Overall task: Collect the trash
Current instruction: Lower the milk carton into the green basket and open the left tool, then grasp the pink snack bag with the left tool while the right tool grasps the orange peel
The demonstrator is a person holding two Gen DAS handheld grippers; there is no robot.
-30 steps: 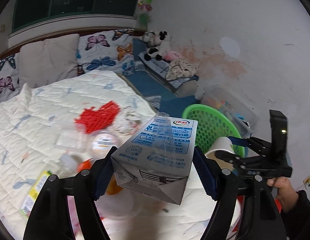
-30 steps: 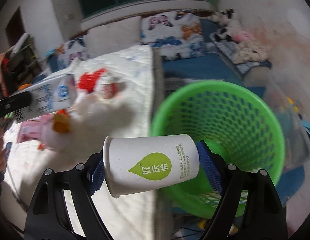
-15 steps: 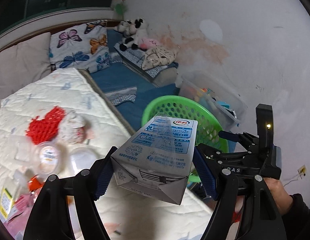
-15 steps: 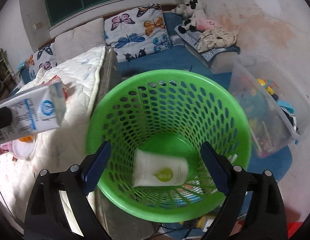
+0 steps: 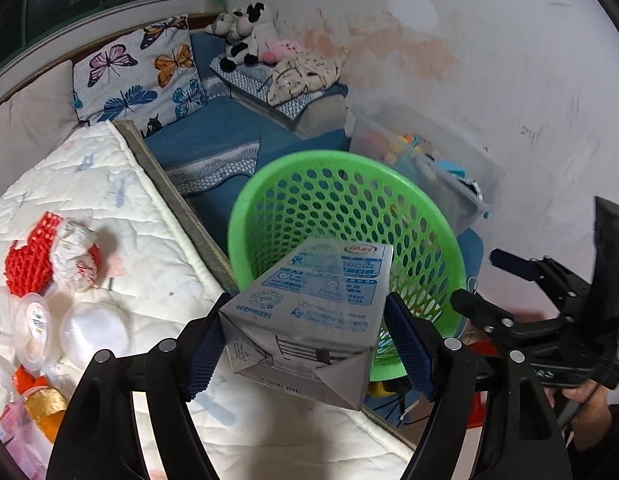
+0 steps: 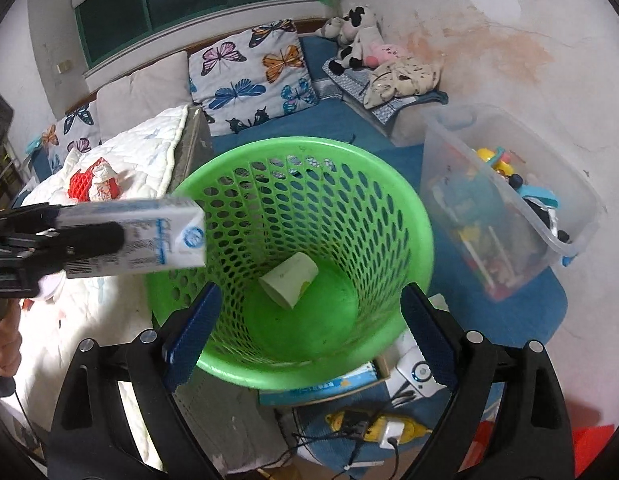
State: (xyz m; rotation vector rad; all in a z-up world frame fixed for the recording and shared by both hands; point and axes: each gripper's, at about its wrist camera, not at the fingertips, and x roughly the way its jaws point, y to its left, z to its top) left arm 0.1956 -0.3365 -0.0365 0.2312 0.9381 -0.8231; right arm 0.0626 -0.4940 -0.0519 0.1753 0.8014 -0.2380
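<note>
Left gripper (image 5: 309, 340) holds the milk box (image 5: 309, 320), low-mid frame, by the green basket (image 5: 245, 216) rim. Right gripper (image 6: 309, 328) is wide, nothing in it. Paper cup (image 6: 289, 280) lies inside the basket.

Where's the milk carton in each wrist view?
Left wrist: milk carton bottom centre, clamped in the left gripper, in front of the basket rim.
Right wrist: carton at left edge, reaching over the basket's near-left rim.
Shared landmark: green basket; also the butterfly pillow.
</note>
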